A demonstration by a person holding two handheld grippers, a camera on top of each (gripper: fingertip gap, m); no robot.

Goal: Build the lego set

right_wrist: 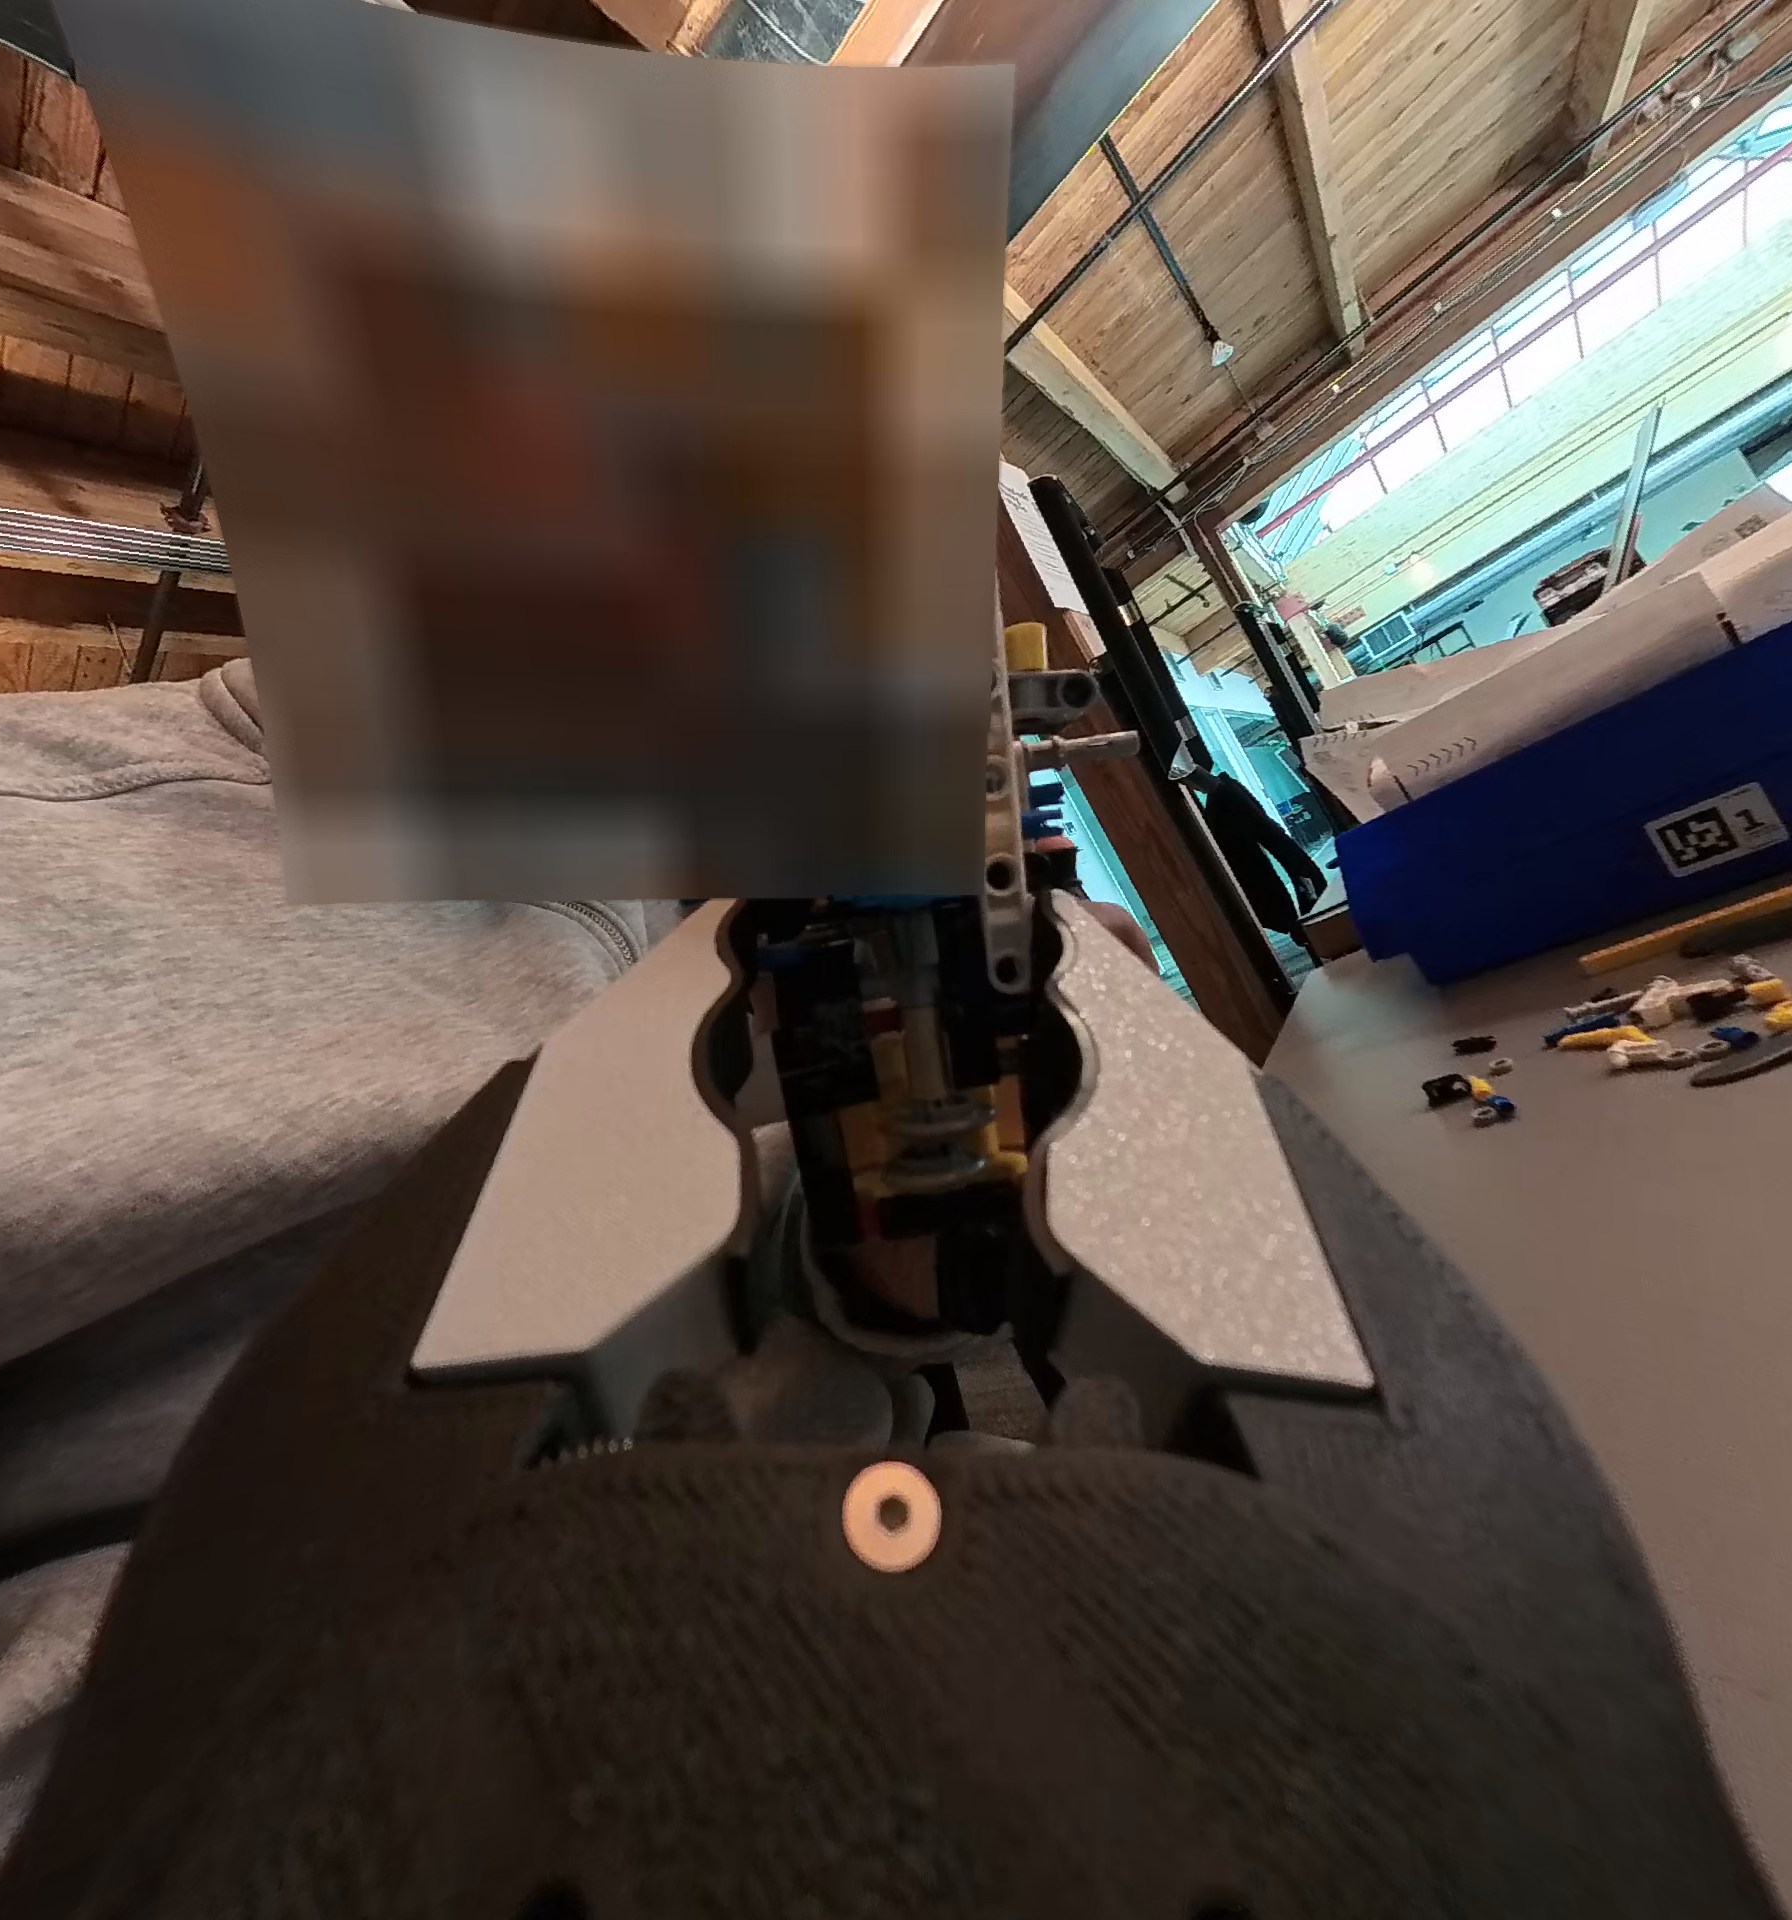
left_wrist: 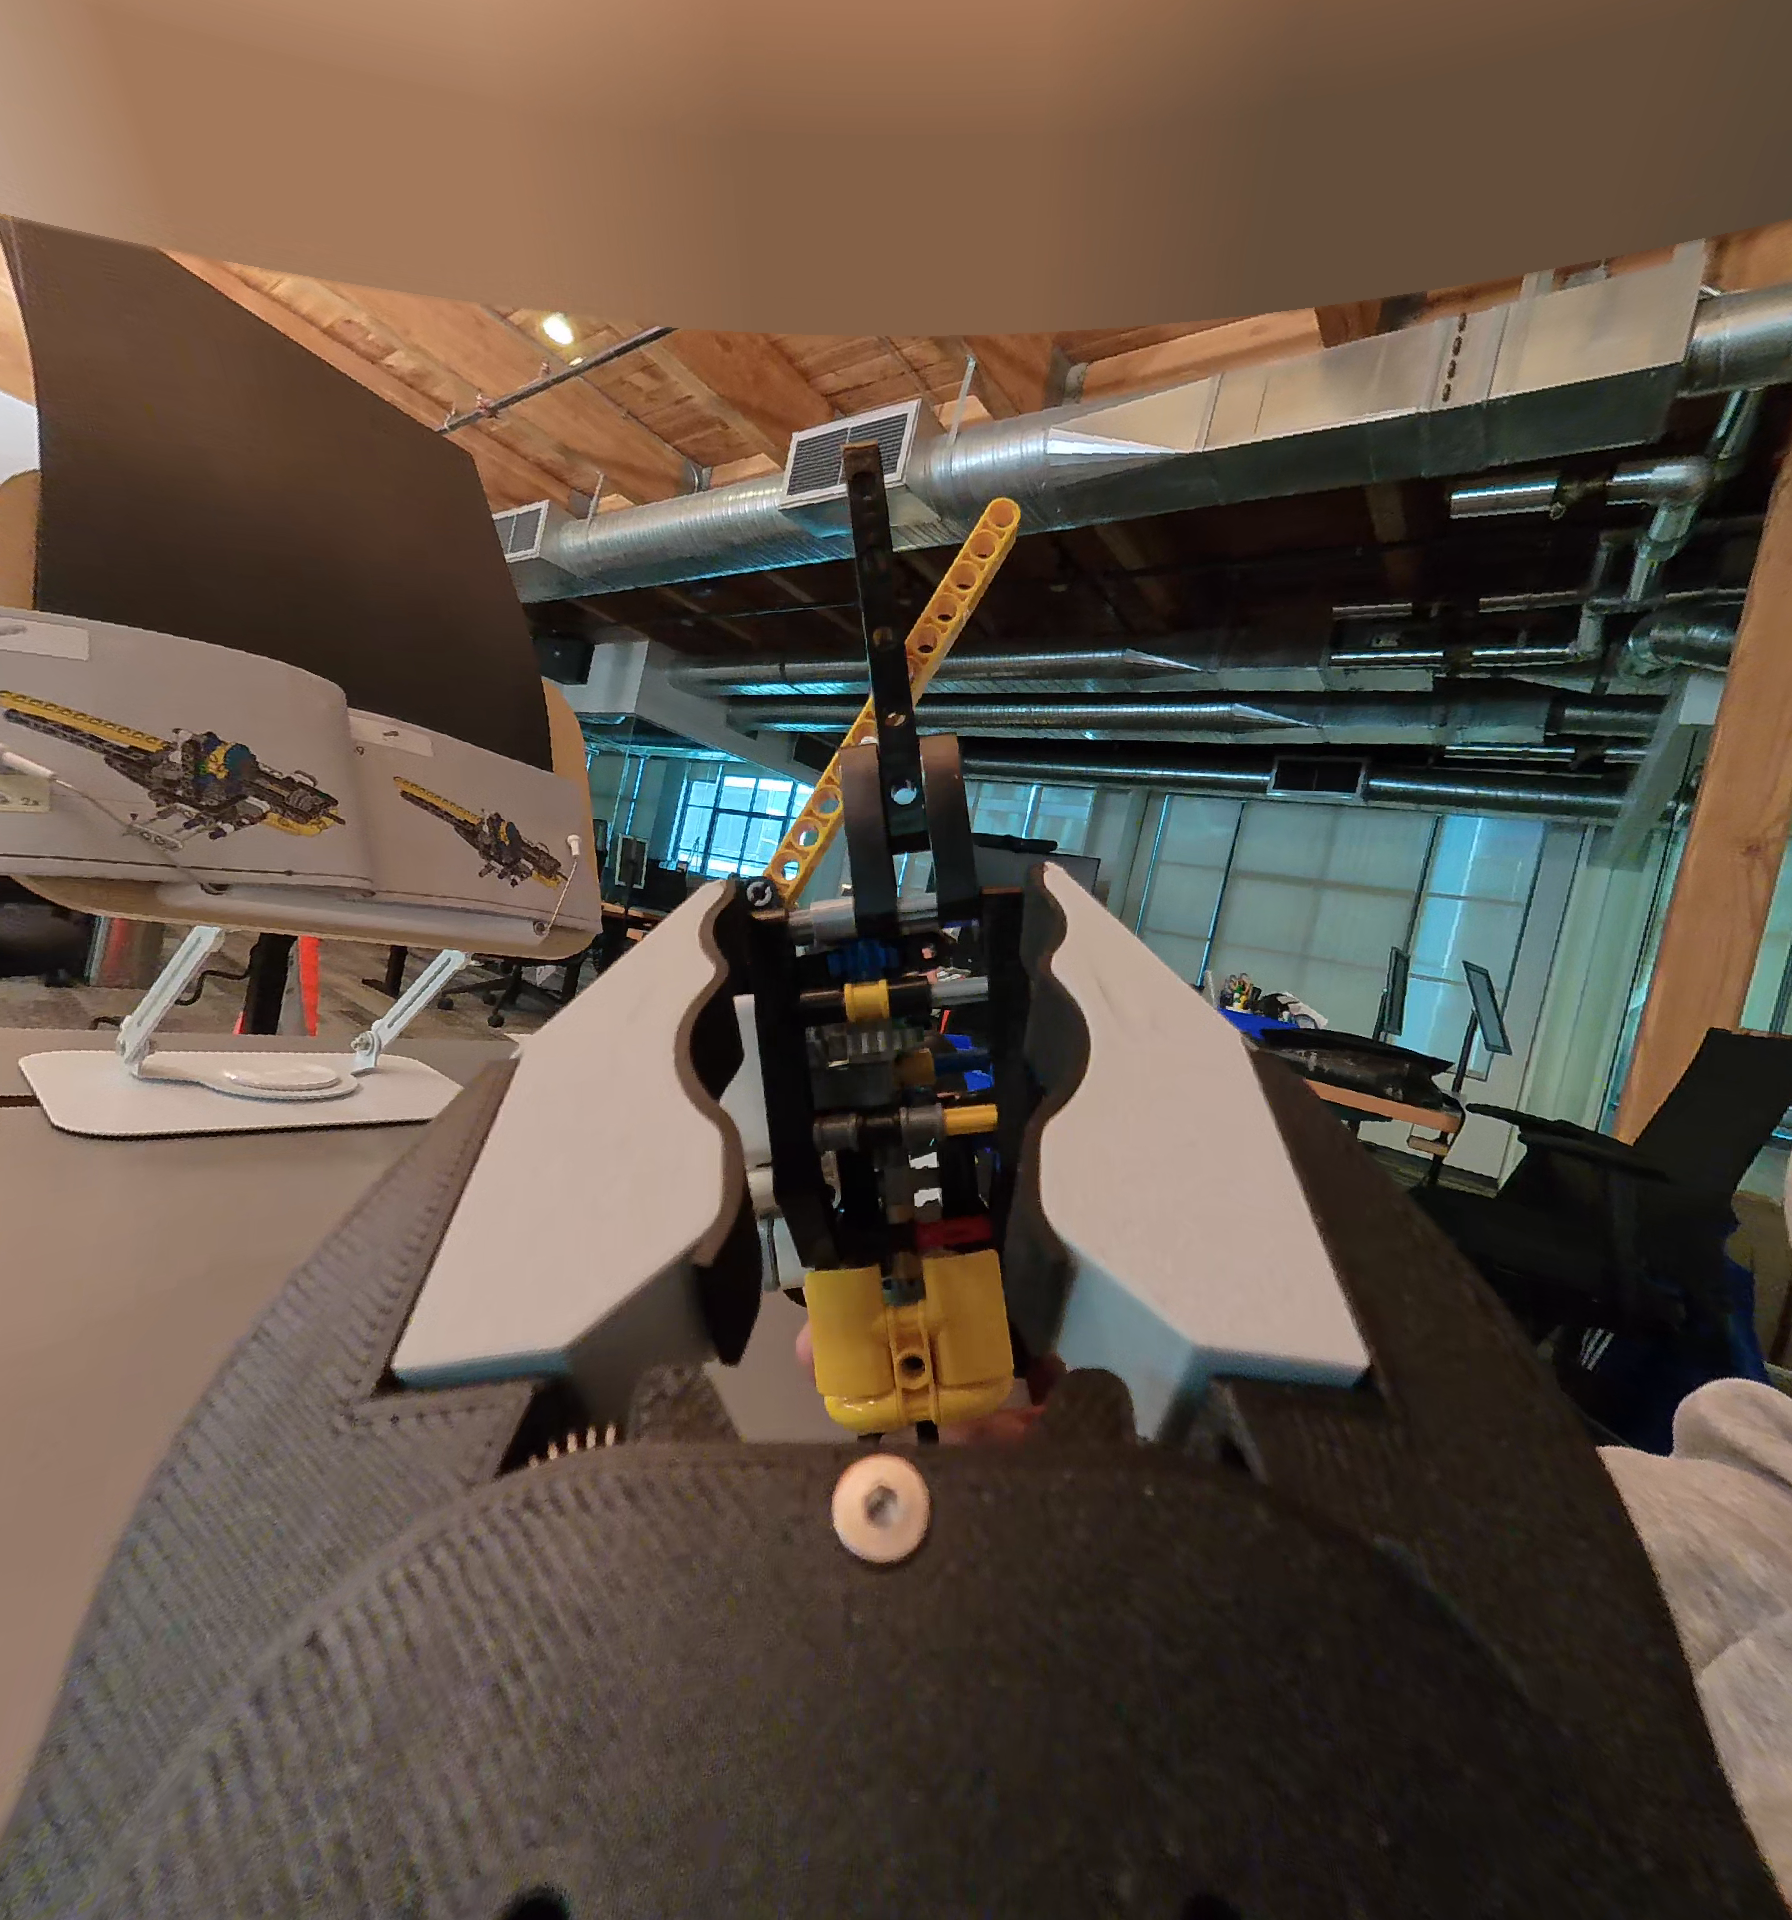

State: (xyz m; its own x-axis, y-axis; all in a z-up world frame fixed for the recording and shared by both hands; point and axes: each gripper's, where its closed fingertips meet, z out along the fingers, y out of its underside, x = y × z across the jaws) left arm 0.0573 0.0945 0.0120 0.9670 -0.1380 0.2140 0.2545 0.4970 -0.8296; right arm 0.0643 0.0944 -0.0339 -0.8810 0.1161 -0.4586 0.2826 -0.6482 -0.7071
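Observation:
My left gripper [left_wrist: 887, 914] is shut on the lego model [left_wrist: 897, 1122], a black and yellow technic assembly held up in the air. A long yellow beam [left_wrist: 933, 644] and a black beam [left_wrist: 876, 603] stick up from it past the fingertips. My right gripper [right_wrist: 897, 925] is shut on the lego model [right_wrist: 907, 1101] too, on a part with a grey axle and a light grey beam [right_wrist: 1006, 831] at the right fingertip. The model's upper part is hidden by a blurred patch in the right wrist view.
The open instruction booklet [left_wrist: 227, 769] stands on a white stand [left_wrist: 237, 1081] at the left on the grey table [left_wrist: 144, 1299]. Several loose lego parts [right_wrist: 1640, 1023] lie on the table at the right, before a blue bin [right_wrist: 1598, 831]. A person's grey sleeve [right_wrist: 196, 987] is close by. The tips of one gripper are about 5 cm away from the tips of the other.

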